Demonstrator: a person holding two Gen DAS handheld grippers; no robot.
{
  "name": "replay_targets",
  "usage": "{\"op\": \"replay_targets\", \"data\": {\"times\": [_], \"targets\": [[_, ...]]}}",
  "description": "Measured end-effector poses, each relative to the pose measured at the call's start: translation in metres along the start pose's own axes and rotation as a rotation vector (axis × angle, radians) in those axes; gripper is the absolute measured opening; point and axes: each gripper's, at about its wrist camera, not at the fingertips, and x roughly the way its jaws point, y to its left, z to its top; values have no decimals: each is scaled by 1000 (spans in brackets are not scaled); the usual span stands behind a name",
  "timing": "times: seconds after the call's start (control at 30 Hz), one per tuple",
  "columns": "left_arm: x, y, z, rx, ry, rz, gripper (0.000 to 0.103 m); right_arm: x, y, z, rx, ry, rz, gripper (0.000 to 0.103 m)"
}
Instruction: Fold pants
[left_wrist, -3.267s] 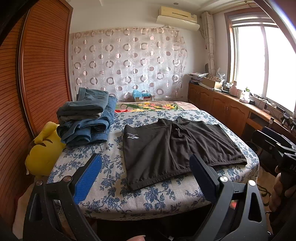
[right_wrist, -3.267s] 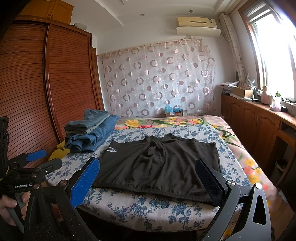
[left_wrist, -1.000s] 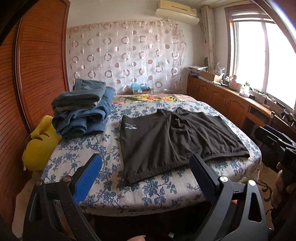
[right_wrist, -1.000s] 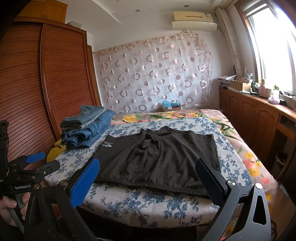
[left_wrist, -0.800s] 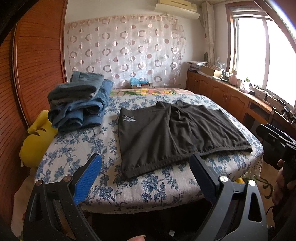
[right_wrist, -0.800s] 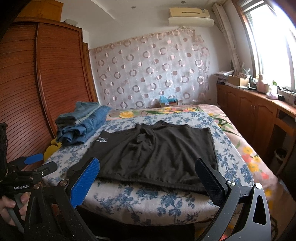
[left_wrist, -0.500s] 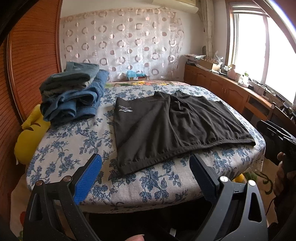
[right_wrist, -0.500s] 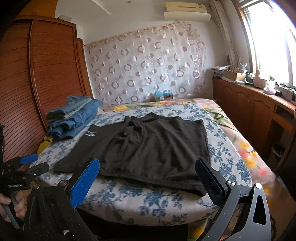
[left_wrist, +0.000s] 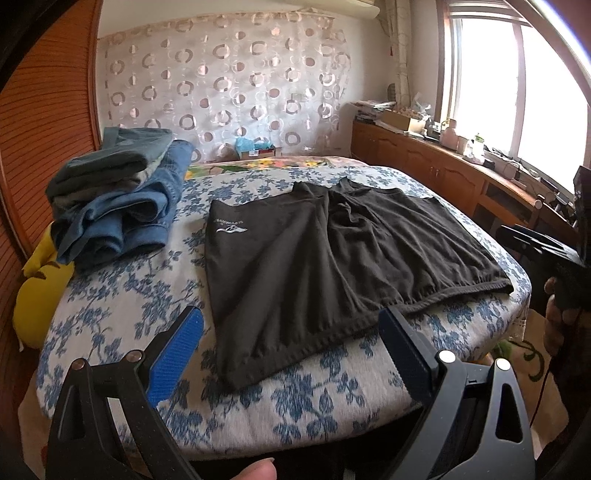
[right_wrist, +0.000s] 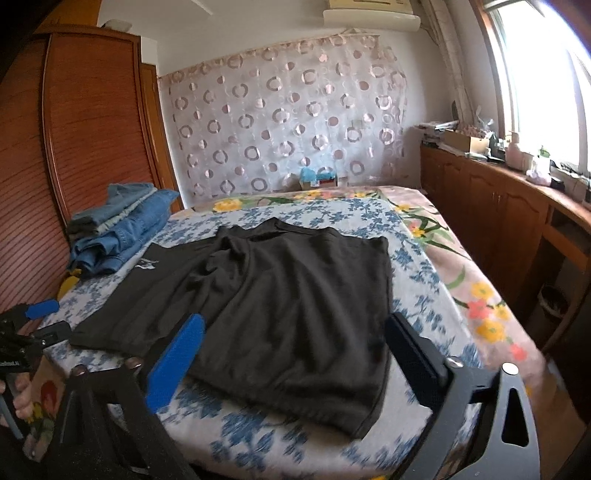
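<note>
Hovering agape: right gripper (right_wrist: 293, 349) over pants (right_wrist: 280, 295)

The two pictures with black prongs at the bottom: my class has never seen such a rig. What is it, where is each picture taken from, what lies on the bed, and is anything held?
A person holds a two-finger gripper in each hand, each carrying a camera that looks along its fingers. One view shows the left gripper, the other the right gripper. Both are open and hold nothing; the right one's jaws have just been closing a little. On the bed lie dark pants, spread flat, beside a pile of folded jeans.
</note>
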Motion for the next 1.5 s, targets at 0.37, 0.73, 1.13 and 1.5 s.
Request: {"op": "replay_targets", "data": {"times": [0.37, 0.73, 1.13, 1.5], "targets": [[32, 6, 2, 16, 63, -34, 96, 40, -31, 29, -1, 107, 9, 62], [49, 12, -8, -5, 144, -61, 96, 97, -71, 67, 100, 259, -39, 38], [47, 12, -14, 18, 152, -49, 96, 113, -71, 89, 133, 308, -60, 4], [50, 13, -13, 22, 148, -36, 96, 99, -80, 98, 157, 273, -110, 2]]}}
